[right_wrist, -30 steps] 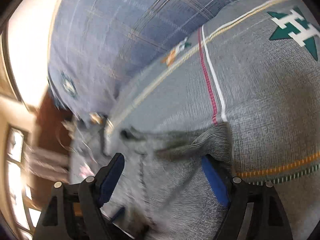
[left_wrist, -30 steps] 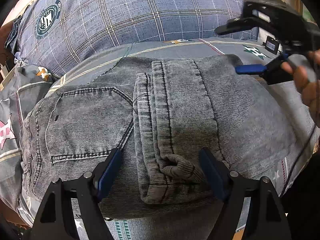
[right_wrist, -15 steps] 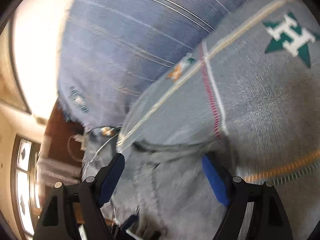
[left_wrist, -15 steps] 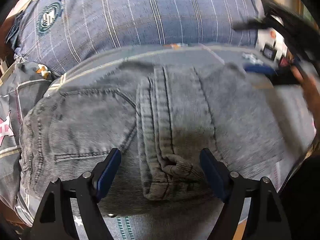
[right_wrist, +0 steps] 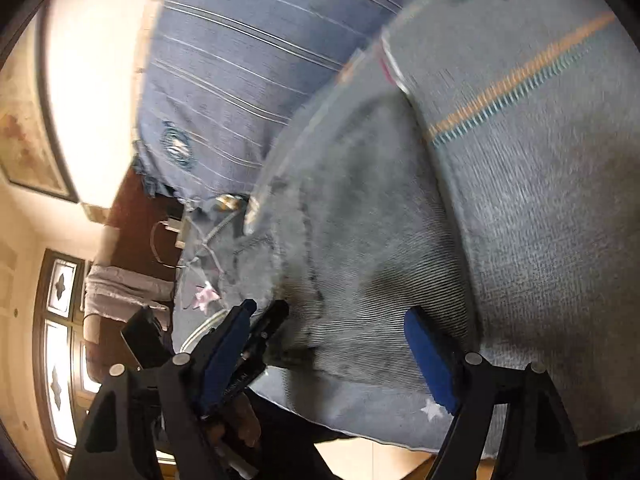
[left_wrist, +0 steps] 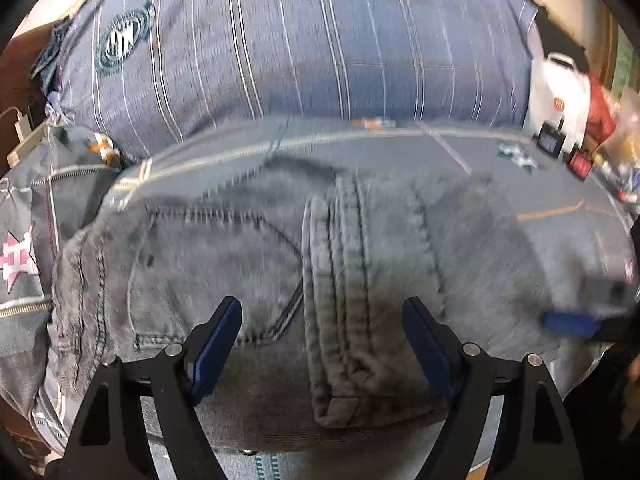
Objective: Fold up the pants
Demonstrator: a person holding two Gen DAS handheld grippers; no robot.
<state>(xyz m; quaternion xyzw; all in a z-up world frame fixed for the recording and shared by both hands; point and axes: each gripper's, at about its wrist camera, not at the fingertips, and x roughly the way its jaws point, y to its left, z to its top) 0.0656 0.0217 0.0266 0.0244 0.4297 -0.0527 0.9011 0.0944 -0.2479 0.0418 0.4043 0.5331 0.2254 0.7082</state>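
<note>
Item: pants [left_wrist: 320,280], grey denim, folded into a thick bundle on the bed [left_wrist: 460,148], below the striped pillow [left_wrist: 300,40]. My left gripper [left_wrist: 322,344]: jaws wide, empty, straddling the waistband roll. My right gripper [right_wrist: 328,354]: jaws wide, empty, over the bundle's right edge. Advice: pinch every layer together, lift evenly, keep edges aligned.

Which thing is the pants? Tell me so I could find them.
Find the big blue striped pillow at the back of the bed. In front of it, on the grey bedspread, lie the folded pants: washed-grey denim, the only thing with a stitched back pocket and thick seams.
</note>
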